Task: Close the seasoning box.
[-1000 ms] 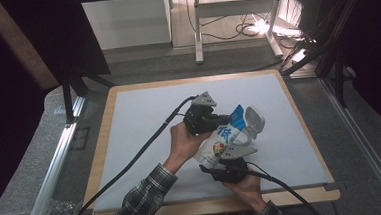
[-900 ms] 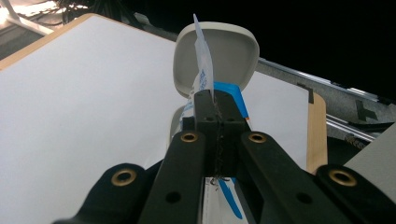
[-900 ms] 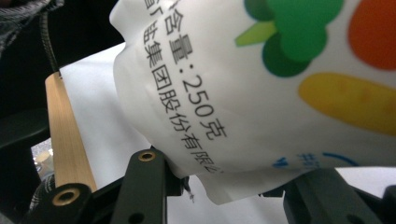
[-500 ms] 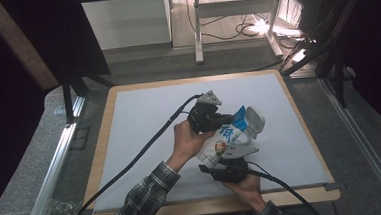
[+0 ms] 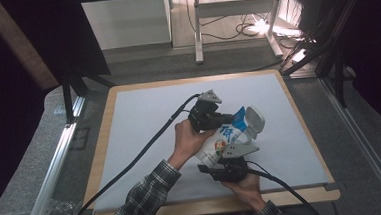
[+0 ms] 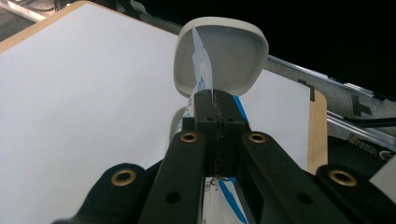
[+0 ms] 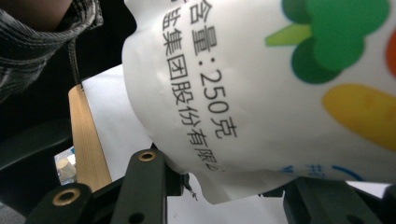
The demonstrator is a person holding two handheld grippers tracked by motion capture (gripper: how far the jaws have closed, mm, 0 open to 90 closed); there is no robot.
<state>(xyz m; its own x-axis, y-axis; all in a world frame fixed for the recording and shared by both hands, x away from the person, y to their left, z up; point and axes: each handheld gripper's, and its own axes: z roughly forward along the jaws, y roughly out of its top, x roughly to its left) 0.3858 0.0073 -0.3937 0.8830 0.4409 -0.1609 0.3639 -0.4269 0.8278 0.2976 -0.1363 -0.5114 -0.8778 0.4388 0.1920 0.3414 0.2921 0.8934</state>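
Left tool (image 5: 223, 118) at frame centre, forearm angled up from lower left, pinching the top edge of a white printed pouch (image 5: 220, 145). Right tool (image 5: 228, 166) below, hand entering from the bottom edge, clamped on the pouch's bottom seam. Pouch tilted above the tabletop (image 5: 144, 120), beside a grey dish (image 5: 255, 119).

The bag (image 5: 220, 145) hung above the middle of the table (image 5: 130, 141), between the two grippers. The left gripper (image 5: 224, 118) was at the bag's far upper edge, the right gripper (image 5: 225, 161) at its near lower end. The bowl (image 5: 255, 120) sat just right of the bag's top, touching it.
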